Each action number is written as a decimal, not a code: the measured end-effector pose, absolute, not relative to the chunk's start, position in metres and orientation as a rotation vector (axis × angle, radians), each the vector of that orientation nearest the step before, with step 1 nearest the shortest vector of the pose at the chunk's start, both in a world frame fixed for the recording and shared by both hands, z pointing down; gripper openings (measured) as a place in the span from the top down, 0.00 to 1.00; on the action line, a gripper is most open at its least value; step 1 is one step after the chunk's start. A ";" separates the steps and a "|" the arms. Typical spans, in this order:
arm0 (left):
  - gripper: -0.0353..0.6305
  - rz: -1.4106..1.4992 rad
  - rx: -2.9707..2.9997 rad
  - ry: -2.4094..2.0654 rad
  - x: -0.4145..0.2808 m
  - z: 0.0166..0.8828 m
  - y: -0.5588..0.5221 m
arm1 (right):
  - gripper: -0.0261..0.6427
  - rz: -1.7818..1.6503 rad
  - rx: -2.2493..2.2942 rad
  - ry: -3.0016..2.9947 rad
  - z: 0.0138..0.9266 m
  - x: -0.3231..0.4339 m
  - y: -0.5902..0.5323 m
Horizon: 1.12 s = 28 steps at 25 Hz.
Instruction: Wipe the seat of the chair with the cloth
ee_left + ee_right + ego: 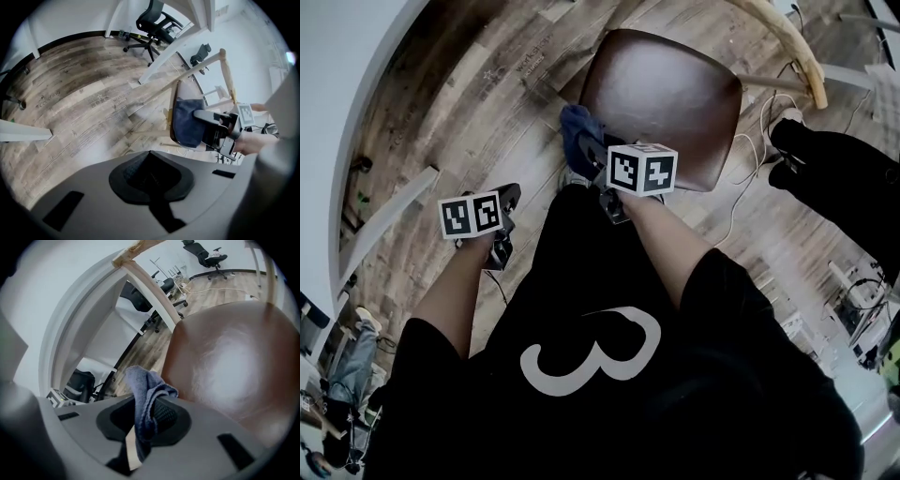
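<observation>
Two claws show, and only one carries something. The right claw [142,430] is pinching the blue cloth [146,401], which stands up in a bunch from between its jaws. In the head view this cloth [577,134] is at the 9 o'clock edge of the brown chair seat [670,98]; I cannot tell if it touches the seat. The left claw [152,182] has its jaws pressed together with nothing between them, and it hangs low at 8 o'clock, well apart from the chair. A pale curved wooden backrest [789,45] is at 1 o'clock of the seat. Wooden floor [478,89] lies around.
</observation>
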<state>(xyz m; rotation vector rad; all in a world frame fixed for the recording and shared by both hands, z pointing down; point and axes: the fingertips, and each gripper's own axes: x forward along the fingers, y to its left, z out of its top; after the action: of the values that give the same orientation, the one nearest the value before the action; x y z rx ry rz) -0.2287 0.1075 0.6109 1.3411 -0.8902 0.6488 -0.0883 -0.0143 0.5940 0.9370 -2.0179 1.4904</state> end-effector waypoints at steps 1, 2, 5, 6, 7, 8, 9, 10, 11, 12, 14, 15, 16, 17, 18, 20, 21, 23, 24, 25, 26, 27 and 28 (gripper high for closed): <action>0.93 0.650 1.336 -0.896 -0.232 0.610 0.110 | 0.86 1.463 0.938 -2.003 0.600 -0.086 -0.015; 0.93 0.655 1.330 -0.900 -0.236 0.609 0.114 | 0.86 1.433 0.936 -1.988 0.605 -0.083 -0.015; 0.93 0.686 1.313 -0.895 -0.243 0.610 0.126 | 0.86 1.318 0.905 -1.960 0.618 -0.074 -0.015; 0.93 0.699 1.309 -0.889 -0.243 0.611 0.130 | 0.86 1.277 0.897 -1.955 0.620 -0.071 -0.015; 0.93 0.715 1.310 -0.879 -0.242 0.612 0.133 | 0.86 1.243 0.896 -1.951 0.622 -0.068 -0.016; 0.93 0.734 1.316 -0.867 -0.239 0.613 0.136 | 0.86 1.218 0.900 -1.948 0.622 -0.065 -0.016; 0.93 0.752 1.326 -0.856 -0.236 0.613 0.137 | 0.86 1.204 0.904 -1.945 0.623 -0.063 -0.015; 0.93 0.764 1.337 -0.849 -0.232 0.613 0.138 | 0.86 1.199 0.907 -1.942 0.624 -0.061 -0.014; 0.93 0.766 1.347 -0.846 -0.229 0.612 0.136 | 0.86 1.197 0.909 -1.940 0.625 -0.060 -0.012; 0.93 0.759 1.355 -0.848 -0.225 0.610 0.133 | 0.86 1.194 0.910 -1.940 0.625 -0.059 -0.012; 0.93 0.735 1.372 -0.850 -0.218 0.606 0.126 | 0.86 1.181 0.916 -1.942 0.624 -0.057 -0.013; 0.93 0.729 1.380 -0.848 -0.214 0.604 0.123 | 0.86 1.174 0.922 -1.941 0.624 -0.055 -0.013; 0.93 0.732 1.387 -0.844 -0.211 0.602 0.122 | 0.86 1.170 0.932 -1.938 0.623 -0.051 -0.013; 0.93 0.738 1.393 -0.841 -0.209 0.601 0.122 | 0.86 1.170 0.944 -1.934 0.623 -0.047 -0.013; 0.93 0.745 1.397 -0.839 -0.207 0.601 0.121 | 0.86 1.172 0.958 -1.929 0.624 -0.042 -0.013; 0.93 0.750 1.398 -0.839 -0.203 0.600 0.121 | 0.86 1.174 0.986 -1.917 0.625 -0.029 -0.013; 0.93 0.752 1.396 -0.837 -0.201 0.601 0.122 | 0.86 1.175 1.001 -1.910 0.625 -0.022 -0.013; 0.93 0.766 1.393 -0.830 -0.199 0.602 0.125 | 0.86 1.175 1.033 -1.891 0.625 -0.008 -0.013; 0.93 0.777 1.393 -0.825 -0.197 0.603 0.127 | 0.86 1.174 1.048 -1.880 0.625 -0.001 -0.013; 0.93 0.788 1.394 -0.820 -0.195 0.604 0.128 | 0.86 1.173 1.060 -1.870 0.626 0.007 -0.012; 0.93 0.796 1.396 -0.816 -0.193 0.604 0.129 | 0.86 1.175 1.068 -1.861 0.626 0.015 -0.011; 0.93 0.800 1.399 -0.813 -0.189 0.603 0.129 | 0.86 1.178 1.074 -1.855 0.626 0.023 -0.010; 0.93 0.801 1.403 -0.812 -0.185 0.602 0.128 | 0.86 1.180 1.079 -1.850 0.626 0.030 -0.009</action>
<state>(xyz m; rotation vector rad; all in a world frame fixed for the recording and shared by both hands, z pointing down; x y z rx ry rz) -0.1855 0.1276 0.6024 1.4028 -0.8120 0.8005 0.0304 -0.0093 0.6264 1.0787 -1.8497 1.1805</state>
